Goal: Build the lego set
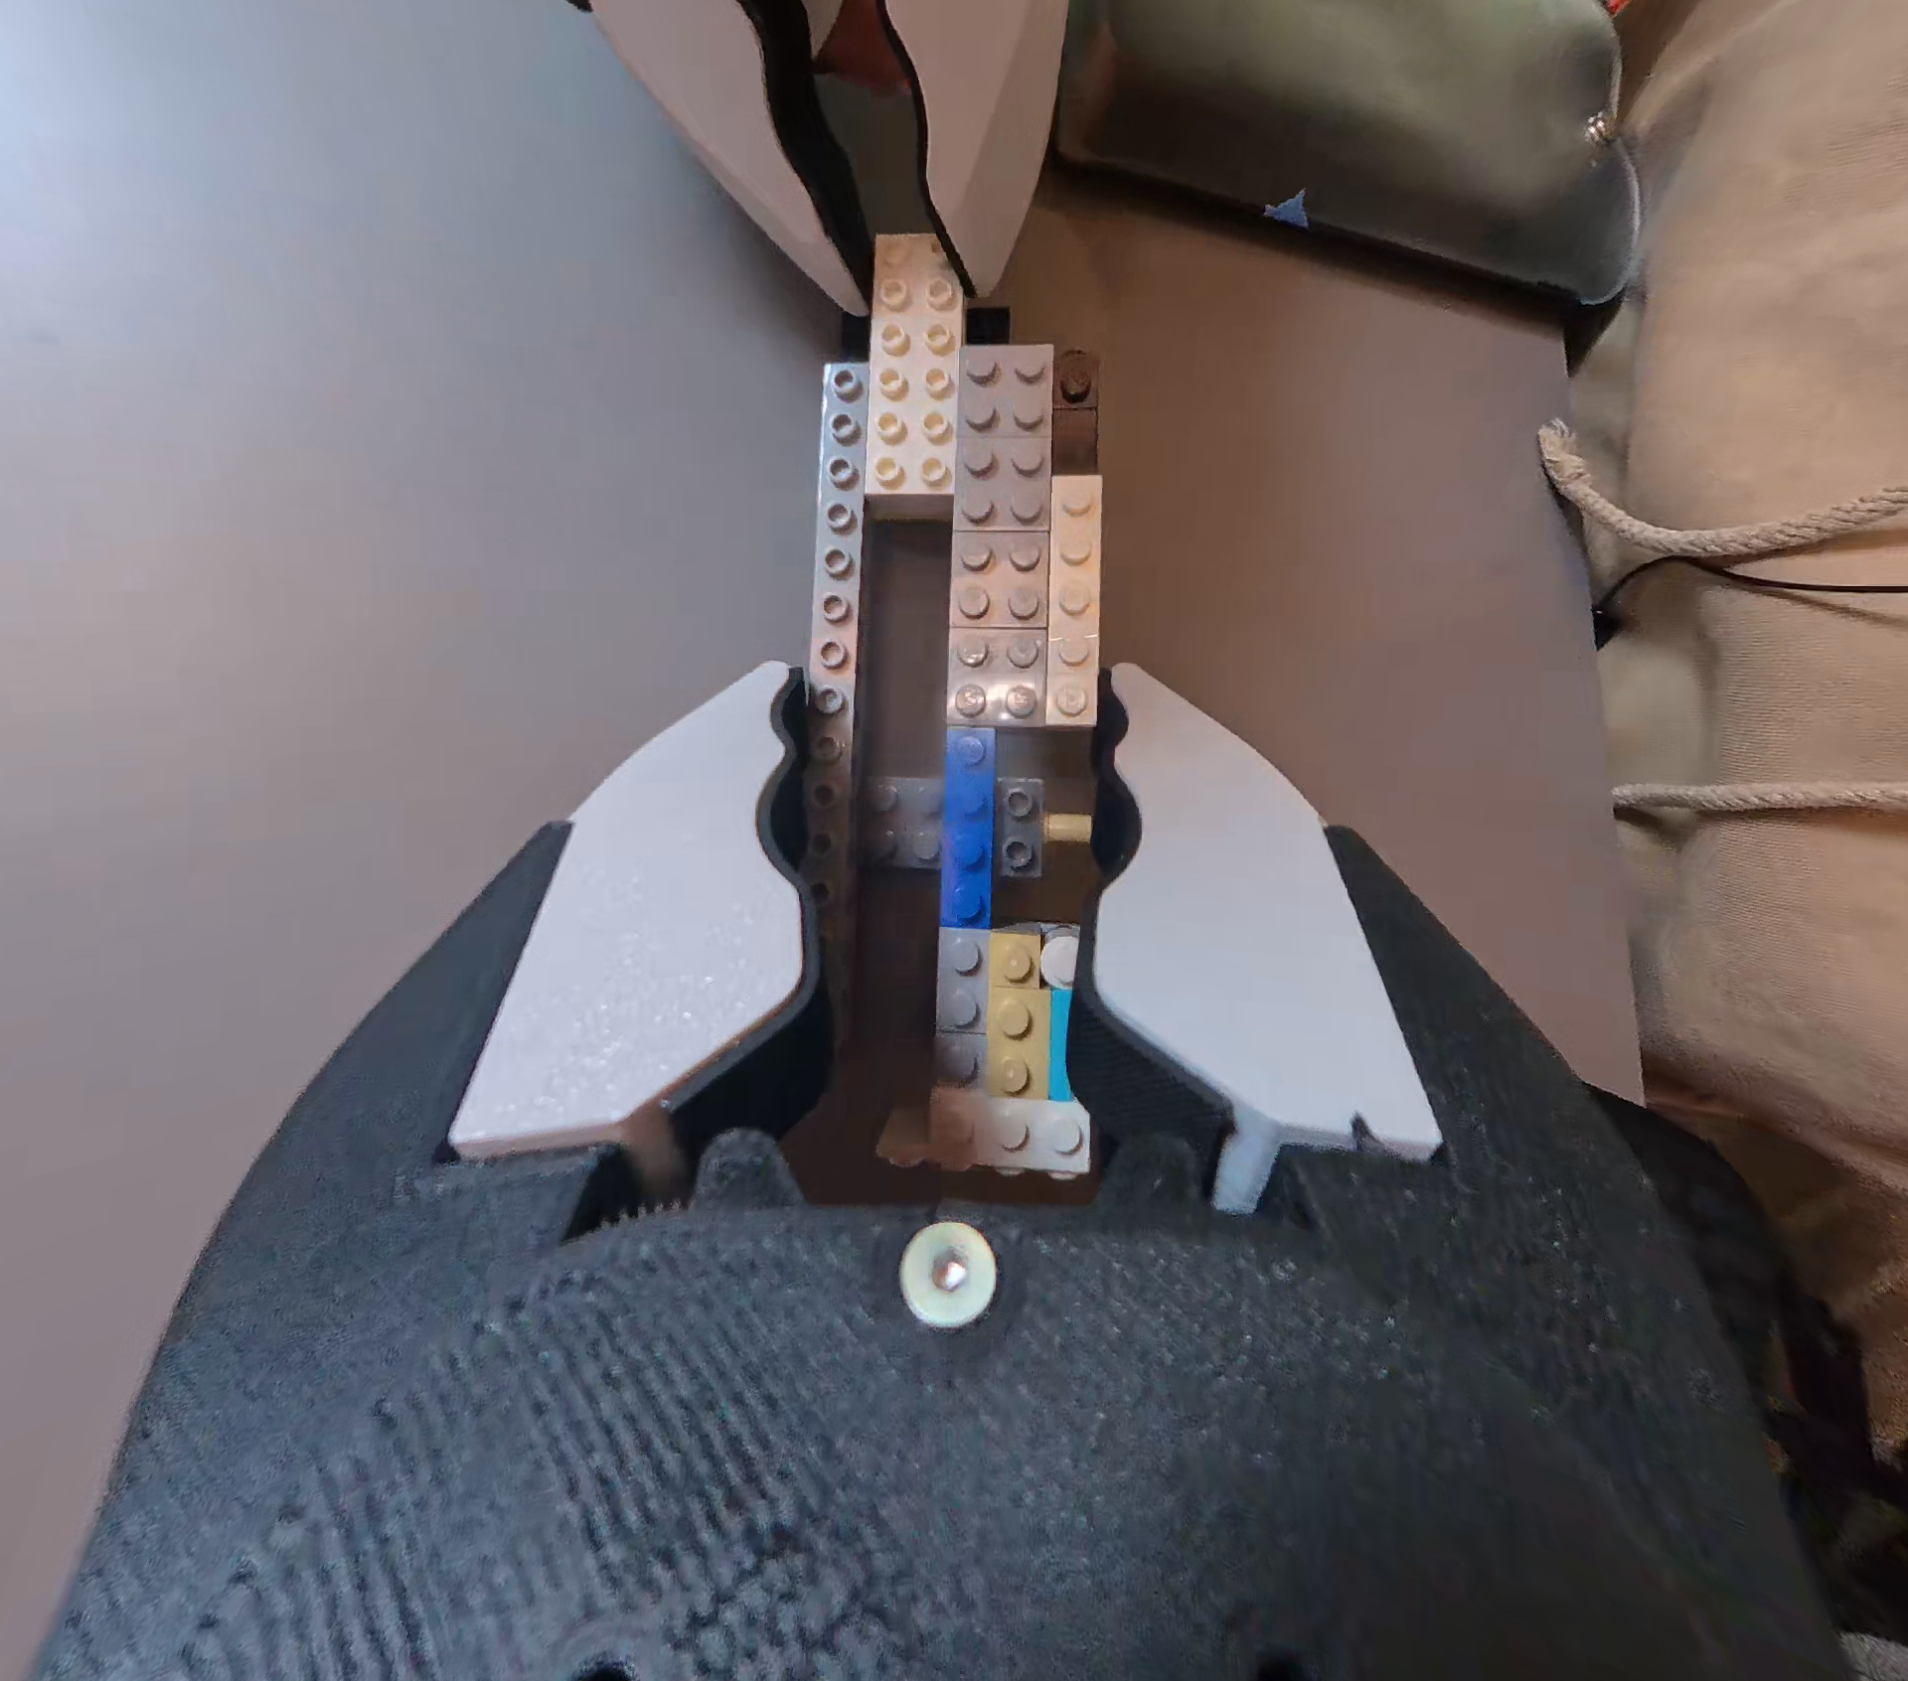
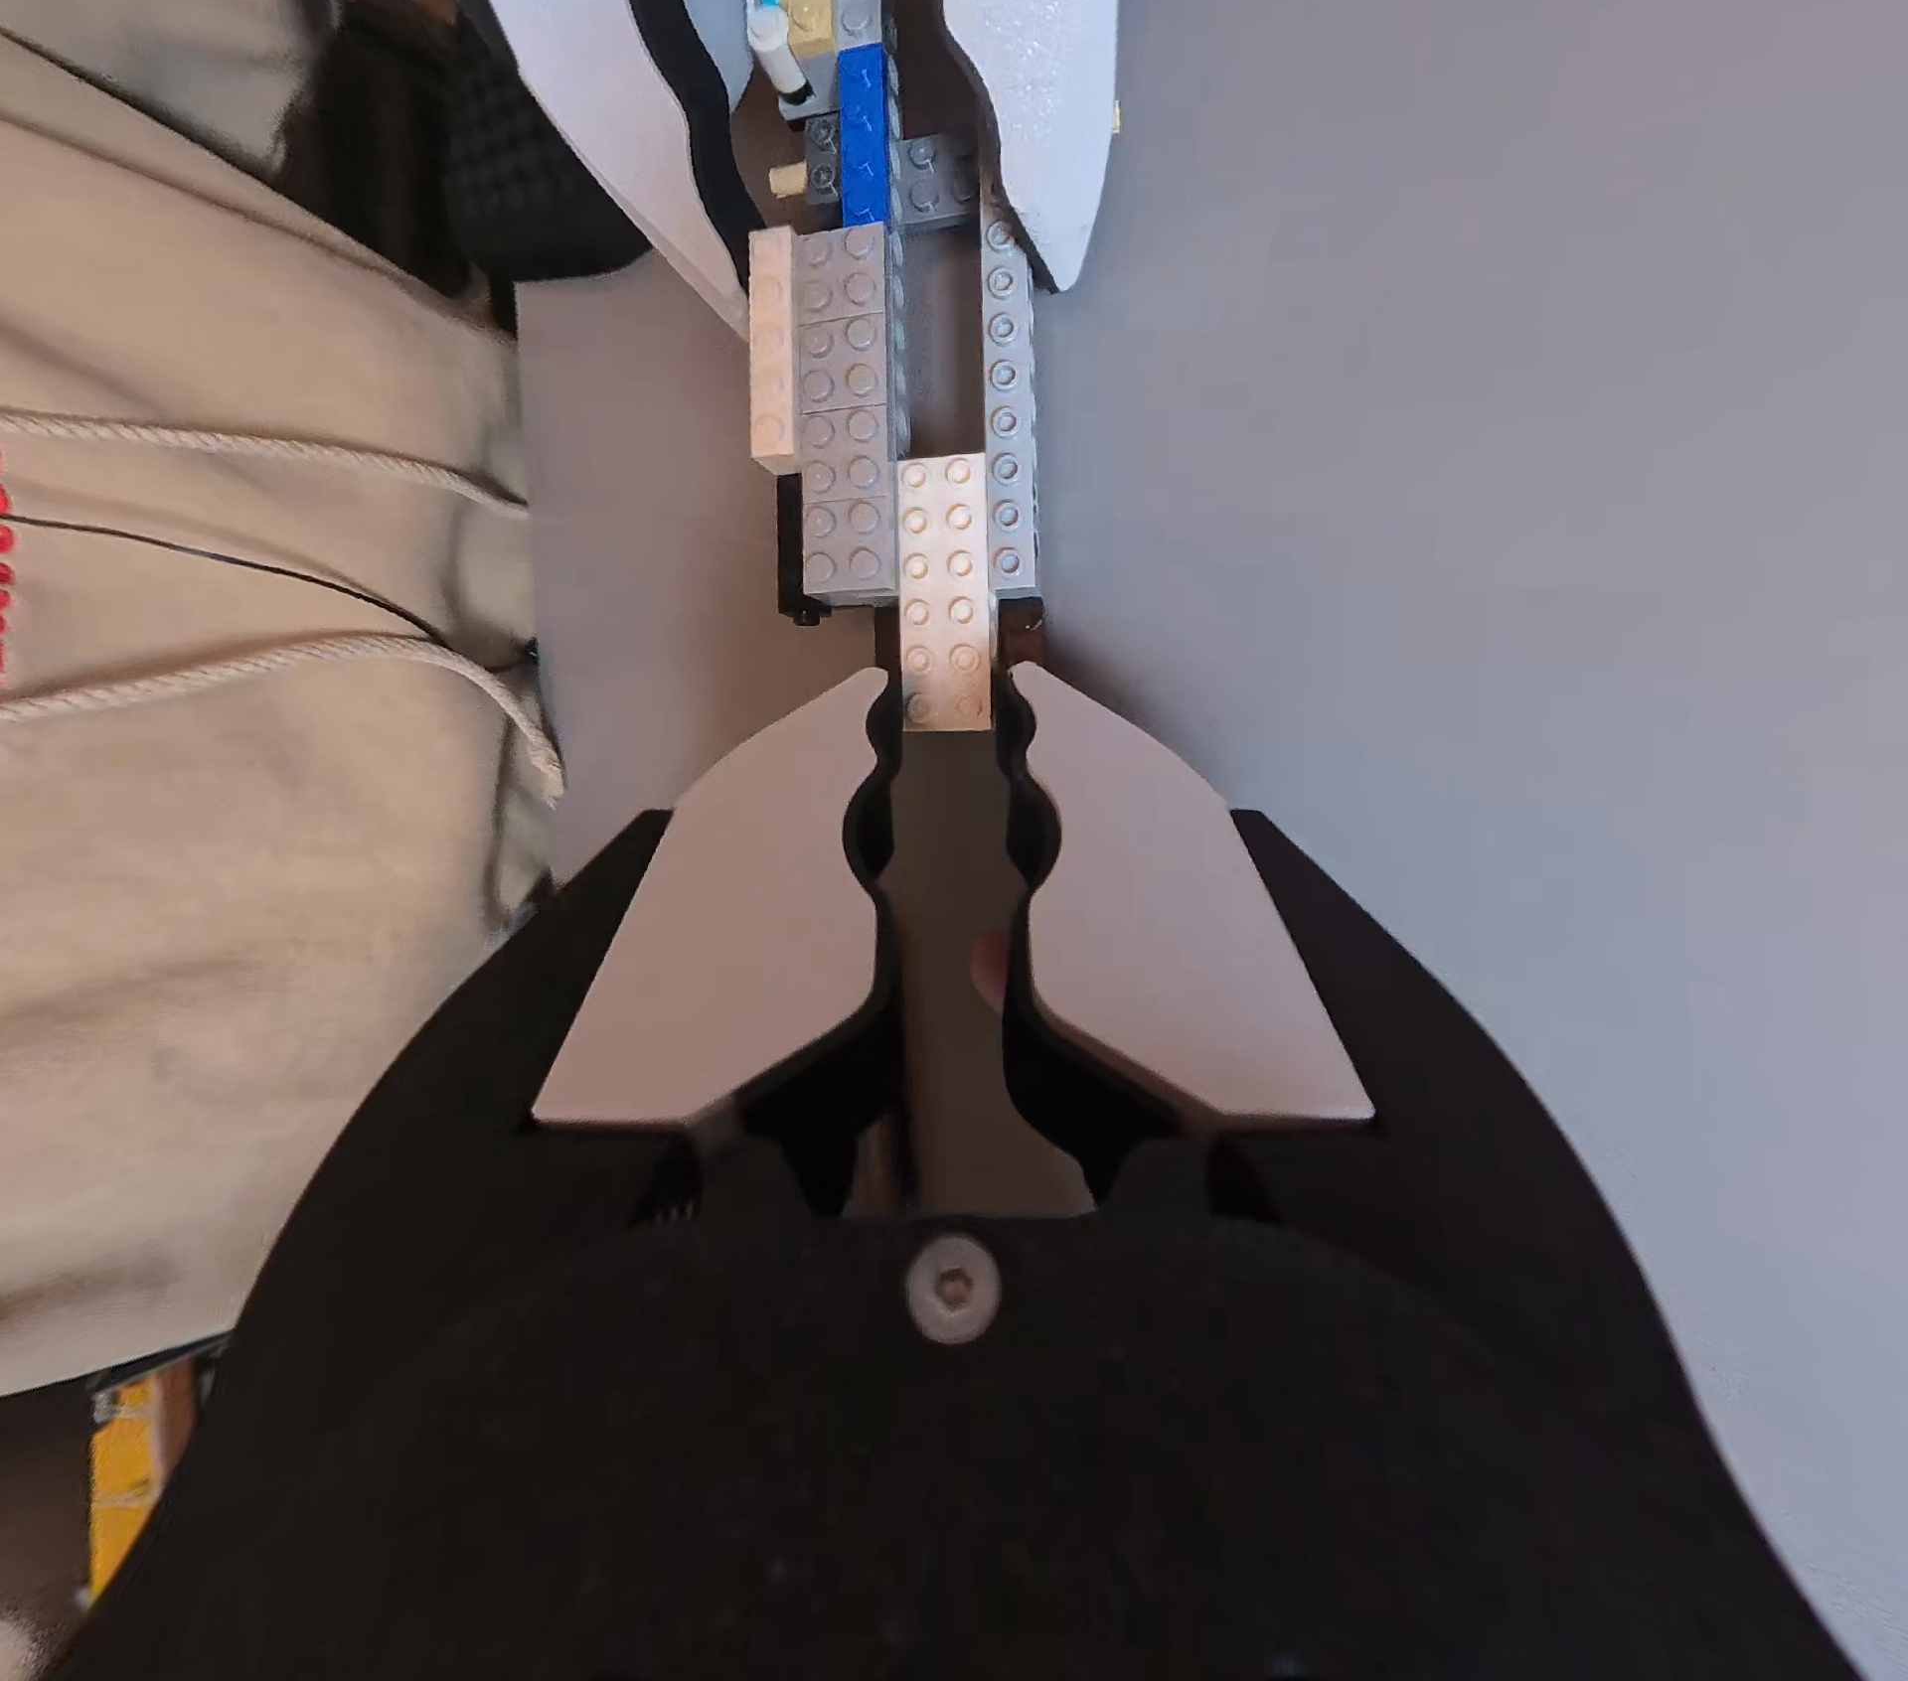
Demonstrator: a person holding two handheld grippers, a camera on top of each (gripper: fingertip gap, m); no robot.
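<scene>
A long, narrow lego build (image 1: 960, 651) runs up the middle of the left wrist view, stretched between the 2 grippers above a grey tabletop (image 1: 310, 496). The left gripper (image 1: 955, 682) fills the lower half of that frame, its white fingers (image 1: 661, 909) closed against the sides of the build's near end, so it is grasping the lego build. Between those fingers sit a blue plate (image 1: 968, 826), a tan brick (image 1: 1017, 1012) and a sliver of light blue. Farther up the frame, a long grey studded strip (image 1: 841, 537) runs along the left edge of the build, a column of grey 2-stud-wide bricks (image 1: 999, 537) sits right of centre, and a white strip (image 1: 1074, 599) lies on the right edge.

A white 2-stud-wide plate (image 1: 914, 372) lies on top of the far end, in the upper centre of the frame. The right gripper (image 1: 909, 279) comes down from the top edge and its tips meet that plate's far end.

In the right wrist view the right gripper (image 2: 948, 682) occupies the lower half, and the white plate (image 2: 942, 589) sits just above centre with its near end between the fingertips, which are clenched on it. The left gripper (image 2: 888, 259) shows at the top of the frame, gripping the other end of the build (image 2: 898, 352). A person's beige hooded top (image 2: 227, 599) with drawstrings fills the left side.
</scene>
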